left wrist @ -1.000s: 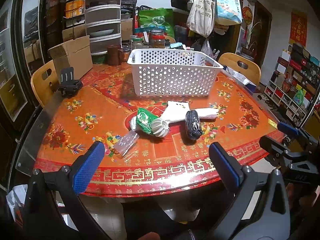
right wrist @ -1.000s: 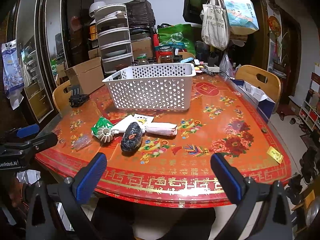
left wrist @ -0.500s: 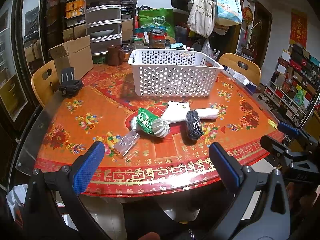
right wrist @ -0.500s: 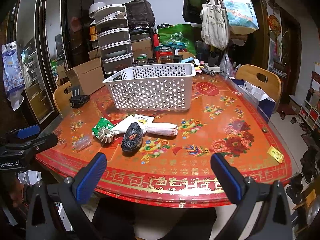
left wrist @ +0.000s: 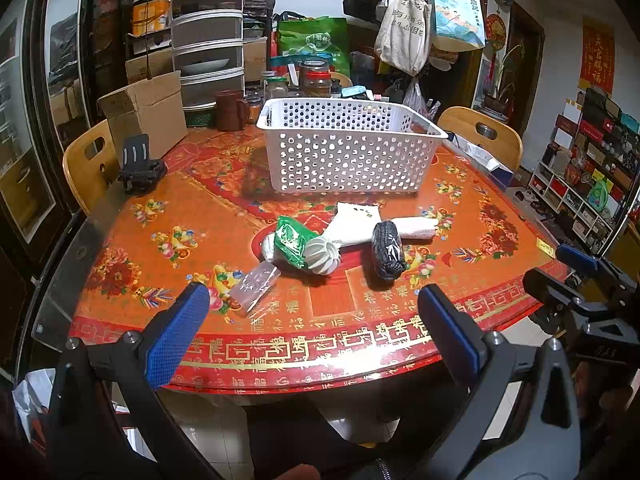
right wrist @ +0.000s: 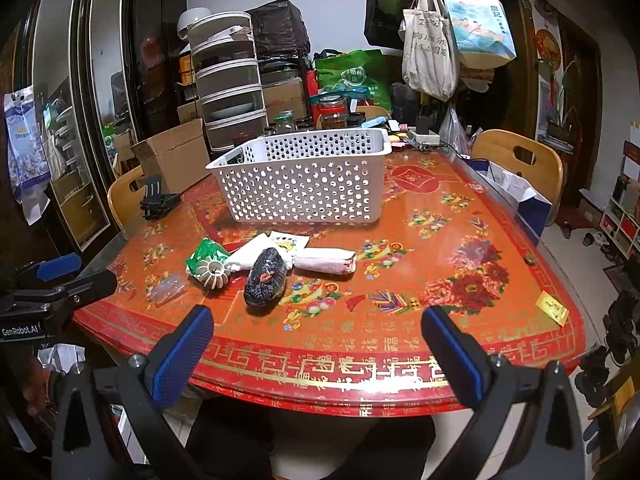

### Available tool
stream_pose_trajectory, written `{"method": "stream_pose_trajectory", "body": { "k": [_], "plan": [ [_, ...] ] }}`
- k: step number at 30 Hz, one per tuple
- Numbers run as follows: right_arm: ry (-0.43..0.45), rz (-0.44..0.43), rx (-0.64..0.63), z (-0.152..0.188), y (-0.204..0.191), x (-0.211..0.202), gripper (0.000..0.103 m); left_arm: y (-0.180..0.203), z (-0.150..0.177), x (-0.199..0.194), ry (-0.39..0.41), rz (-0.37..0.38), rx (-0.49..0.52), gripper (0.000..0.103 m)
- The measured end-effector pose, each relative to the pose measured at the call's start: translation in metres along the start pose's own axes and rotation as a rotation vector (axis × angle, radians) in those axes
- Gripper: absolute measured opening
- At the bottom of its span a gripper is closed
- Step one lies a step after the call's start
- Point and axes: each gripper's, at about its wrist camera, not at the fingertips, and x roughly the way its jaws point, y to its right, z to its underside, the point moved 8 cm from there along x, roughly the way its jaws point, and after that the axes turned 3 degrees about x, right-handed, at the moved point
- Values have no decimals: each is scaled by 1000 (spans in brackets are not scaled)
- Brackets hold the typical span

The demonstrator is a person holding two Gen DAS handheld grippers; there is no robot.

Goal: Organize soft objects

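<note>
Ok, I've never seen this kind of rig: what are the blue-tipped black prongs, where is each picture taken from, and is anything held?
No robot arm here: a person holds a two-finger gripper in each hand, with a fisheye camera on each looking along its fingers. One picture is from the left gripper, the other from the right gripper. Both are open and hold nothing. Each also shows at the edge of the other's view. On the table stand a white basket and, in front of it, a black bundle, a rolled cloth, a green packet and a white ribbed ball.
</note>
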Motion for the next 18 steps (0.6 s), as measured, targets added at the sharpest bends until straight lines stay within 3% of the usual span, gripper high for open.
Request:
{"method": "stream_pose_trajectory", "body": {
  "k": [18],
  "plan": [
    [3,-10,14,2,-1,1,103,0,0,0,0,2,1,103]
  ]
}}
